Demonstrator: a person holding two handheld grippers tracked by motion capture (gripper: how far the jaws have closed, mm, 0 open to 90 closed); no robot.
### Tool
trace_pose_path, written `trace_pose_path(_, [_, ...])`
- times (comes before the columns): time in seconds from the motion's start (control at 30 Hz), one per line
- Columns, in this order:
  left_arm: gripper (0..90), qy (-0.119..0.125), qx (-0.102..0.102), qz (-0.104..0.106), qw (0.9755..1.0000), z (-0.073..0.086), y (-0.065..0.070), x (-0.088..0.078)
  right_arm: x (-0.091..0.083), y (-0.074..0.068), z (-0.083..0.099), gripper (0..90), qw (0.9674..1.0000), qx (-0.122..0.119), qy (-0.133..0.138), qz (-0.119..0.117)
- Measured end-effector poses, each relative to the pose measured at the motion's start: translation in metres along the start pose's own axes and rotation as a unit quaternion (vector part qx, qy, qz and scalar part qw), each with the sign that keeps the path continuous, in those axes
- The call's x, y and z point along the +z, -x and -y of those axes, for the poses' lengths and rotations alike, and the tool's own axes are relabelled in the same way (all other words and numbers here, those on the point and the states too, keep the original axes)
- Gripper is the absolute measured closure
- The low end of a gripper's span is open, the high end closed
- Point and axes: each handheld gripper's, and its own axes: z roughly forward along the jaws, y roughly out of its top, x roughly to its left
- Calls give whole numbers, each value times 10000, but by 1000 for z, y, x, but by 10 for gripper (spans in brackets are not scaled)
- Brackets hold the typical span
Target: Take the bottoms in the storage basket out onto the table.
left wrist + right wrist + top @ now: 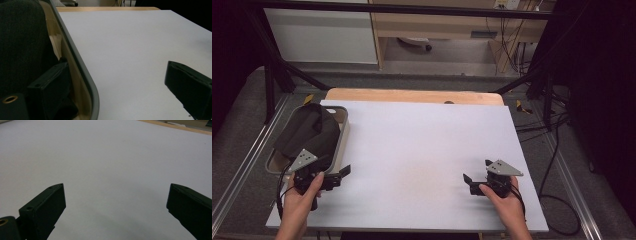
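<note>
While a dark folded cloth [309, 132] lies in the grey tray [345, 131] at the table's [422, 145] left edge, the left gripper [343, 173] sits by the tray's near corner, jaws apart, holding nothing. Near the right edge, the right gripper [471, 181] rests with jaws apart, nothing between them.

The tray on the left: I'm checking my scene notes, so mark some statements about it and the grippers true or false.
1. A dark garment lies in the tray. True.
2. The left gripper is shut on the garment. False: its fingers stand apart, holding nothing.
3. The right gripper is open over the bare white table. True.
4. The tray sits mid-table. False: it is at the table's left edge.
</note>
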Motion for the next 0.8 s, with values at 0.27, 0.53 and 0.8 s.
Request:
trace_pose_path(0.27, [59, 32, 110, -108, 9999, -4, 8, -2, 0, -1, 0, 30, 9999, 26, -115, -33])
trace_pose_path(0.53, [54, 297, -88, 171, 9994, -16, 11, -10, 1, -1, 0, 33, 9997, 38, -232, 3])
trace_pose_path(0.8, [63, 183, 23, -1, 9998, -26, 15, -15, 0, -7, 0, 33, 9993, -96, -337, -89])
